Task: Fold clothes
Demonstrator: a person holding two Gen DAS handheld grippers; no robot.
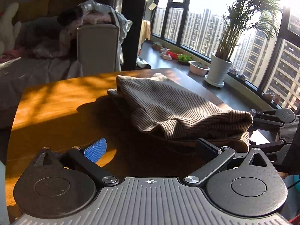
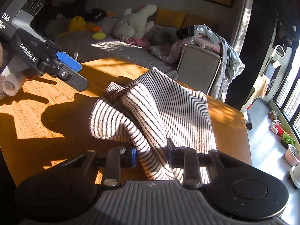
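A brown-and-cream striped knit sweater [image 1: 161, 101] lies folded on the wooden table [image 1: 56, 103]. In the left wrist view my left gripper [image 1: 151, 150] stands open, its blue pads wide apart just before the sweater's near edge, holding nothing. The right gripper [image 1: 270, 121] reaches in from the right, its tips hidden behind a raised fold. In the right wrist view my right gripper [image 2: 151, 153] is shut on a bunched sleeve or edge of the sweater [image 2: 178, 108], lifted slightly off the table [image 2: 46, 97]. The left gripper [image 2: 75, 71] hovers open at the upper left.
Beyond the table stand a grey box piled with clothes [image 1: 97, 45], a sofa with plush toys [image 2: 136, 22], and a potted palm [image 1: 221, 69] on the window ledge. The table's far edge runs just behind the sweater. Bare wood lies left of the sweater.
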